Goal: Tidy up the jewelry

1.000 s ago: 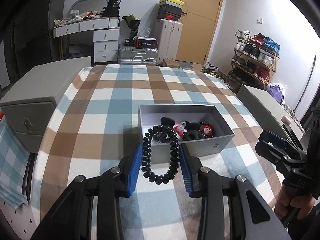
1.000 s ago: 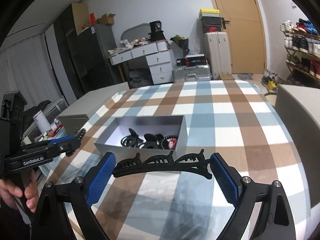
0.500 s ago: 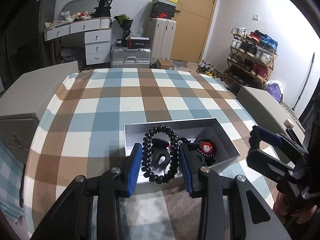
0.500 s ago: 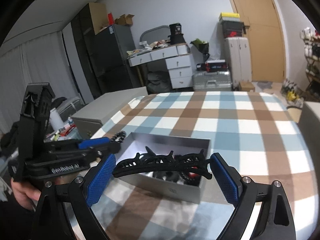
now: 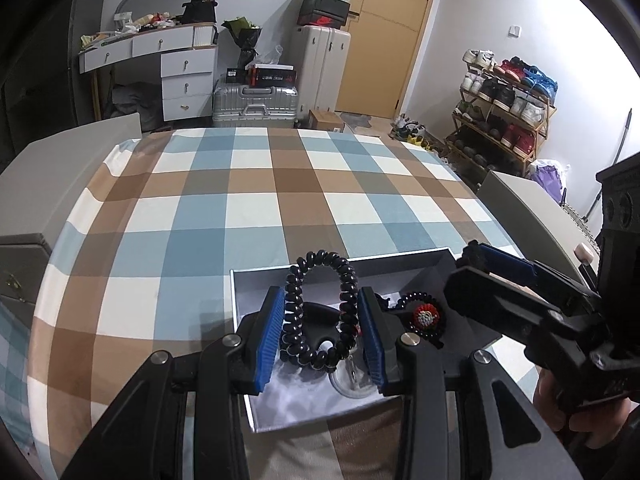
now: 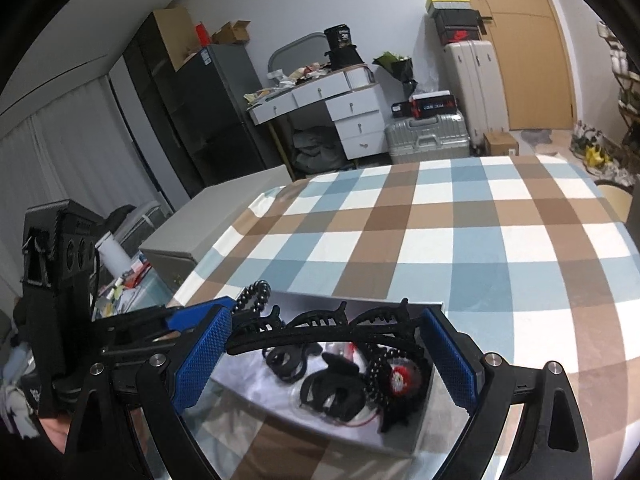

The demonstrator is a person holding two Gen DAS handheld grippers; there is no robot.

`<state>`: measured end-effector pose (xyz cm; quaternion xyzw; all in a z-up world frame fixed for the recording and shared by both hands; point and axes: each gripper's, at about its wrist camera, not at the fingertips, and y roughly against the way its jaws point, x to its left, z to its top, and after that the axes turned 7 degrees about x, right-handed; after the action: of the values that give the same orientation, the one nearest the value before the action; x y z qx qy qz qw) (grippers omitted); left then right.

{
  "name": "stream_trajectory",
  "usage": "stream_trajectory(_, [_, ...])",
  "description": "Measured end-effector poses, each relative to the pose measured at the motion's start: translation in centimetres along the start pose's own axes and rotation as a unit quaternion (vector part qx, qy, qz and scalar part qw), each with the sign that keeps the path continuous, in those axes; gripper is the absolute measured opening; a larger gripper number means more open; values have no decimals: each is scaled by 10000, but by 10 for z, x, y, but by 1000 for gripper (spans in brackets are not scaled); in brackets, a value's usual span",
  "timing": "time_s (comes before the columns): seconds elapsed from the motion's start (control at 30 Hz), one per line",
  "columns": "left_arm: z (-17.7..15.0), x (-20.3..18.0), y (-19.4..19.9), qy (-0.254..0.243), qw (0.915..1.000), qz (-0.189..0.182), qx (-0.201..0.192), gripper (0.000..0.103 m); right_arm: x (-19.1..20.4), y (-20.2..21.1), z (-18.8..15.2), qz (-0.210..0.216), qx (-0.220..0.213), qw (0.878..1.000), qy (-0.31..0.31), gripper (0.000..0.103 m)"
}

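A grey open box (image 5: pixel 436 265) sits on the checked tablecloth and holds black hair clips and a red beaded piece (image 5: pixel 426 316). My left gripper (image 5: pixel 322 326) is shut on a black beaded bracelet (image 5: pixel 320 308) and holds it over the box's left part. My right gripper (image 6: pixel 328 354) is shut on a long black hair clip (image 6: pixel 320 330) and holds it over the same box (image 6: pixel 352 298). The right gripper also shows in the left wrist view (image 5: pixel 500 276), at the box's right end.
The checked tablecloth (image 5: pixel 280 184) stretches far beyond the box. Grey cabinets (image 5: pixel 60 160) flank the table on both sides. A desk, suitcases, a door and a shoe rack (image 5: pixel 504 112) stand at the back of the room.
Both grippers moved forward with their items and now hover over the box. The bracelet, which hung in front of the box wall, is now above its inside.
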<state>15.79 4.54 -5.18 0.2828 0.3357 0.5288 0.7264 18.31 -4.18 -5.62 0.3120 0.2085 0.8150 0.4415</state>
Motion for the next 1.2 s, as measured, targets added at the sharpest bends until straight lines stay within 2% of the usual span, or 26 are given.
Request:
stream_trajectory(0.4, [8, 2, -9, -46, 9999, -111, 69, 32, -10, -21, 5, -122, 220, 9996, -114, 96])
stream_trajectory(0.6, [9, 5, -11, -41, 9994, -305, 158, 33, -8, -25, 7, -170, 275, 9994, -81, 96])
stream_trajectory(0.7, [9, 8, -10, 4, 9993, -352, 103, 40, -8, -24, 7, -153, 292, 9994, -118, 96])
stream_trajectory(0.8, [9, 10, -11, -7, 9989, -413, 223, 49, -9, -22, 7, -104, 266, 9995, -159, 96])
stream_trajectory(0.9, [8, 11, -6, -151, 9981, -555, 240, 52, -9, -20, 7, -2, 295, 9993, -246, 96])
stream_trajectory(0.93, [8, 13, -3, -161, 9981, -554, 191, 59, -9, -19, 7, 55, 294, 9991, -284, 96])
stream_trajectory(1.0, [7, 17, 5, -129, 9981, -594, 32, 67, -9, -16, 7, 149, 255, 9991, -306, 99])
stream_trajectory(1.2, [4, 24, 24, -60, 9987, -353, -353, 67, -6, 0, 9, 143, 4, 9992, -365, 101])
